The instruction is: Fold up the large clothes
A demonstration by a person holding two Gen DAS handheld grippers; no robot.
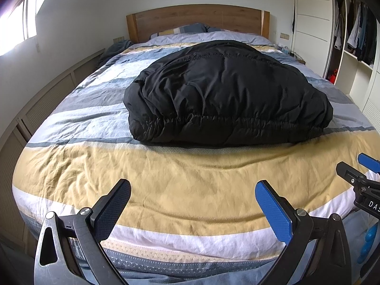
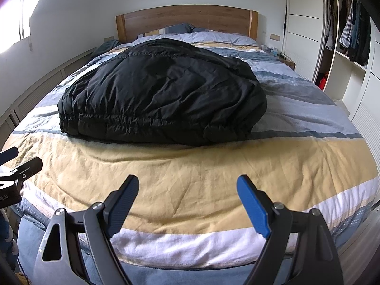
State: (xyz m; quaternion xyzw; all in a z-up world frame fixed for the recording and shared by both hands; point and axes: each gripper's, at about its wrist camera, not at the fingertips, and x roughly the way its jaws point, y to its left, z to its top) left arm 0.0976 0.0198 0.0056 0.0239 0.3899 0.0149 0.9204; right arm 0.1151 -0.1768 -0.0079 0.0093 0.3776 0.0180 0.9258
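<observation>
A black puffy jacket (image 1: 223,95) lies in a folded heap on the middle of the bed, its elastic hem facing me; it also shows in the right wrist view (image 2: 161,92). My left gripper (image 1: 192,191) is open and empty, held above the foot of the bed, well short of the jacket. My right gripper (image 2: 187,185) is open and empty too, beside the left one, also short of the jacket. The right gripper shows at the right edge of the left wrist view (image 1: 356,166). The left gripper shows at the left edge of the right wrist view (image 2: 23,161).
The bed has a striped yellow, blue and white cover (image 1: 166,190) and a wooden headboard (image 1: 197,19) with pillows (image 1: 190,28). An open wardrobe (image 1: 356,35) with hanging clothes stands at the right. A low cabinet (image 1: 47,95) runs along the left wall under a window.
</observation>
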